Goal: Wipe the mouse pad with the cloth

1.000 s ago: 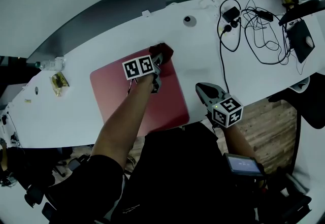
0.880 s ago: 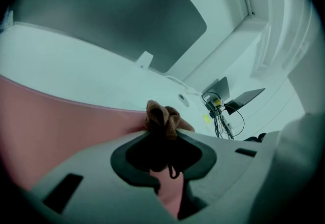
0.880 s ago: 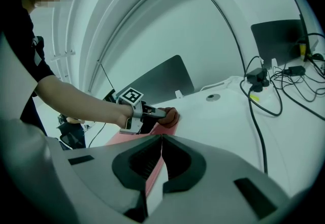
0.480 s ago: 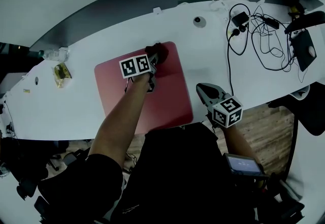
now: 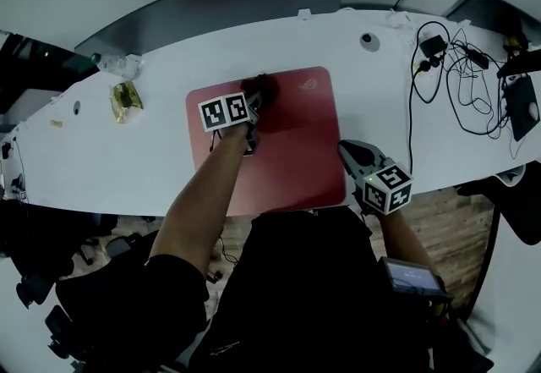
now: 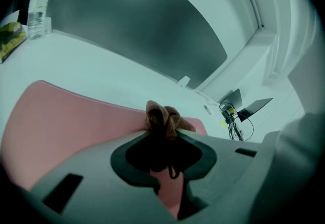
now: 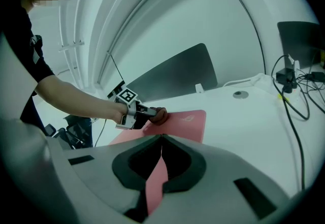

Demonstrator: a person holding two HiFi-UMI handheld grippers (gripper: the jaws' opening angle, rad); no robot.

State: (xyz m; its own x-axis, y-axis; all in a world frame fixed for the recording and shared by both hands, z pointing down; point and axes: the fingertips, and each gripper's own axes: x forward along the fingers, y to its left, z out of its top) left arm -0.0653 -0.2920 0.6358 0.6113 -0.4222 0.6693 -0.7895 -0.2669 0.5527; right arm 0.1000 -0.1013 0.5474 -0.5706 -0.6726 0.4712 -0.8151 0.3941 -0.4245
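On the white table (image 5: 152, 168): red mouse pad (image 5: 292, 160) | left gripper (image 5: 257, 102) clamped on brown cloth (image 5: 264, 87), cloth at pad's 12 o'clock edge | right gripper (image 5: 347, 150) jaws together, empty, at pad's 3 o'clock edge

dim, cool-tinted, fisheye-warped edges

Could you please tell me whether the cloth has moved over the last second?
Yes: the cloth slid left along the far edge of the mouse pad, from its right corner toward the middle.
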